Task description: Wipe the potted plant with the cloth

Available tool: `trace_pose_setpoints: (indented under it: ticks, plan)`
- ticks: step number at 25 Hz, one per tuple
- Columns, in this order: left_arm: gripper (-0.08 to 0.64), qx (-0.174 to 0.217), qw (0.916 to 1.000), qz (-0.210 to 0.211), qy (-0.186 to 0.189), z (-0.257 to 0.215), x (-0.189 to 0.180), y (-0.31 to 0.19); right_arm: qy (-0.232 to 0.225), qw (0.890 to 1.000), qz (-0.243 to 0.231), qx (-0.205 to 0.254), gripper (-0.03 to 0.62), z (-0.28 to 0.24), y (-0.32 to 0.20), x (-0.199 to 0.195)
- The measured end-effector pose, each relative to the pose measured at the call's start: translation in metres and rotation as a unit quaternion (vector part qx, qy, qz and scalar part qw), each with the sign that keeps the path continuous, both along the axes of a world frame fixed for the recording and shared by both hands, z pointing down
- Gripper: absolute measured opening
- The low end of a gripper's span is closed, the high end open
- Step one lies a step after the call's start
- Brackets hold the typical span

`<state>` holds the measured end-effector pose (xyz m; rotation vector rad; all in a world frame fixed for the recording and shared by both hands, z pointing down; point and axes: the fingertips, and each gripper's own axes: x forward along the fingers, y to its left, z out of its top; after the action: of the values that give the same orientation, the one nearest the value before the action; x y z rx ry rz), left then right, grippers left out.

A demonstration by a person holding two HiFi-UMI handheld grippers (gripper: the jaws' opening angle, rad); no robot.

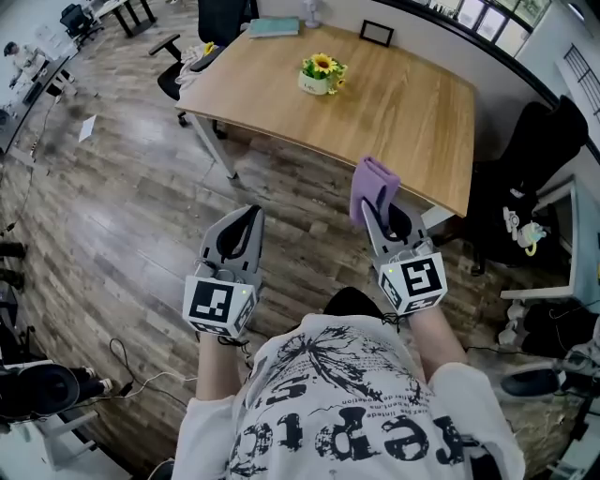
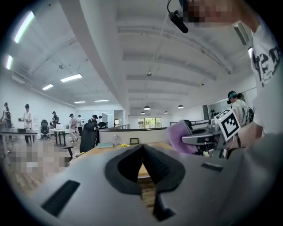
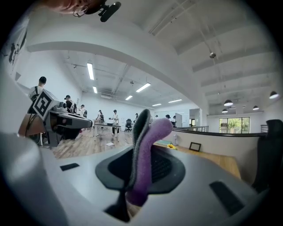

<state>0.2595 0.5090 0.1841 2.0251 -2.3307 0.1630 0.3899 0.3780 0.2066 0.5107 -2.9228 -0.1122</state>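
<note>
A small potted plant (image 1: pixel 322 74) with yellow sunflowers in a white pot stands near the far middle of the wooden table (image 1: pixel 403 122); it shows tiny in the left gripper view (image 2: pixel 125 145) and in the right gripper view (image 3: pixel 172 147). My right gripper (image 1: pixel 373 212) is shut on a folded purple cloth (image 1: pixel 372 188) that sticks up past the jaws (image 3: pixel 146 150), short of the table's near edge. My left gripper (image 1: pixel 253 217) is shut with nothing in it (image 2: pixel 142 147), over the wood floor left of the table. Both are held about level, well short of the plant.
A black picture frame (image 1: pixel 376 33) and a teal book (image 1: pixel 273 27) lie at the table's far edge. Black office chairs stand at the far left corner (image 1: pixel 192 58) and to the right (image 1: pixel 525 169). Several people stand far off in the room.
</note>
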Motion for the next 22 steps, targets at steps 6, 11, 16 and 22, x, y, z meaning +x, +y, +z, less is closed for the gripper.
trace_pose_setpoints:
  ticks: [6, 11, 16, 22]
  plan:
    - [0.003, -0.019, 0.9997, 0.011, -0.01, 0.015, -0.025, -0.005, 0.005, 1.0, -0.015, -0.02, 0.072, 0.013, -0.005, -0.032]
    - [0.003, -0.029, 0.9994, 0.01, -0.015, 0.024, -0.048, -0.047, 0.0, 1.0, -0.023, -0.019, 0.072, 0.02, -0.054, -0.066]
    - [0.003, -0.041, 0.999, 0.002, -0.019, 0.033, -0.095, -0.094, -0.001, 0.999, -0.032, -0.026, 0.072, 0.028, -0.106, -0.122]
    - [0.003, -0.049, 0.9986, -0.02, -0.004, 0.038, -0.167, -0.184, 0.014, 0.998, -0.054, -0.022, 0.072, 0.033, -0.185, -0.192]
